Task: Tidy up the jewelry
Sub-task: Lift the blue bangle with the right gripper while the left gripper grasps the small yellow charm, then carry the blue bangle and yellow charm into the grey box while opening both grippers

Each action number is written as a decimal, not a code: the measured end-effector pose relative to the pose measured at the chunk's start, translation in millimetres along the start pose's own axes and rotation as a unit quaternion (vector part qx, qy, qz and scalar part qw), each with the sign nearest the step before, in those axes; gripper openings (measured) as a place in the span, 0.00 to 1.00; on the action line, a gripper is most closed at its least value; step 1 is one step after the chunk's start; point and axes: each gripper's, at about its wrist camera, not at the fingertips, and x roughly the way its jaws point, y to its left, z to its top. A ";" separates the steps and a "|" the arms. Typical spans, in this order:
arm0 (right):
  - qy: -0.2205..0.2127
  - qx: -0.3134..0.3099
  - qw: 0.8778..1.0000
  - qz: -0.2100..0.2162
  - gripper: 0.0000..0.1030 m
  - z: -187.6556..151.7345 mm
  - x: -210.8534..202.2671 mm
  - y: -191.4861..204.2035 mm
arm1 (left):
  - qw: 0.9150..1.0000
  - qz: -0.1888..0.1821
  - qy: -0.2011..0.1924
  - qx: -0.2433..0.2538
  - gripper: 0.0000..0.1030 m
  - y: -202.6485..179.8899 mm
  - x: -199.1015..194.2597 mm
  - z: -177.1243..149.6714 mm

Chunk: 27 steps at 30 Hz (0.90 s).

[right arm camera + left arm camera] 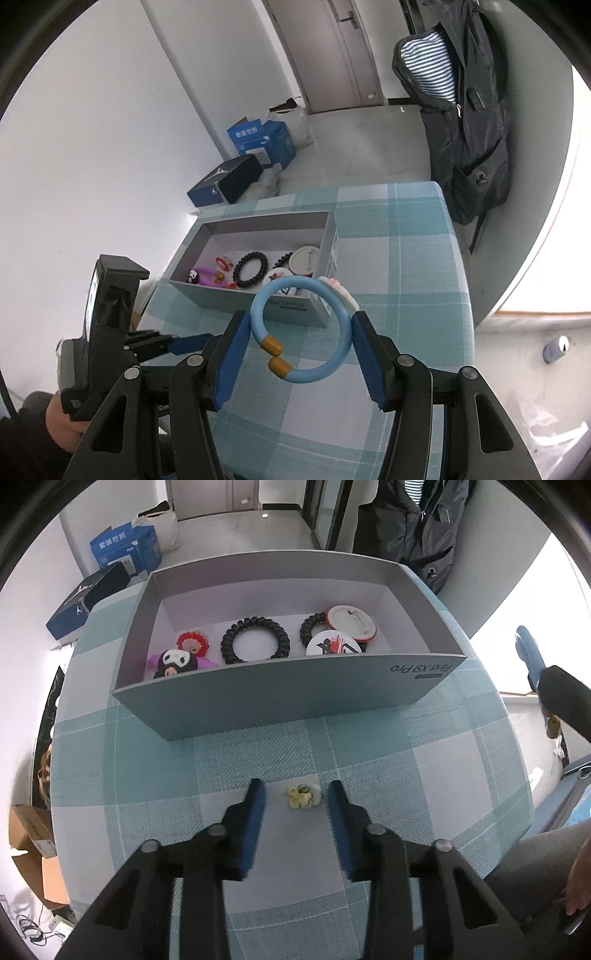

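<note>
blue bracelet (pixel 301 328) clamped by right gripper (pixel 297 325), above table edge.

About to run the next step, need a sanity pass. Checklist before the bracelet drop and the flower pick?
1. Right gripper holds the blue bracelet between both fingers: ok.
2. Left gripper open: ok.
3. Yellow flower piece on the tablecloth, between the left fingers: ok.
4. Box open on top: ok.
5. Free floor in the box for the bracelet: cannot tell.
6. Bracelet grip firm: cannot tell.
</note>
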 end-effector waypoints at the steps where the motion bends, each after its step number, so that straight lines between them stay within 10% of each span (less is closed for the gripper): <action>1: -0.001 0.001 1.000 0.000 0.54 0.2 -0.4 -0.6 | 1.000 0.000 -0.001 0.001 0.26 -0.2 -0.2 0.1; 13: -0.001 0.002 1.000 0.001 0.54 2.0 -0.9 0.0 | 1.000 0.009 0.002 0.019 0.14 -10.3 -3.0 -2.5; 27: 0.020 0.020 0.999 0.036 0.54 14.9 17.4 19.0 | 0.992 -0.029 -0.116 -0.035 0.14 10.2 -74.8 34.9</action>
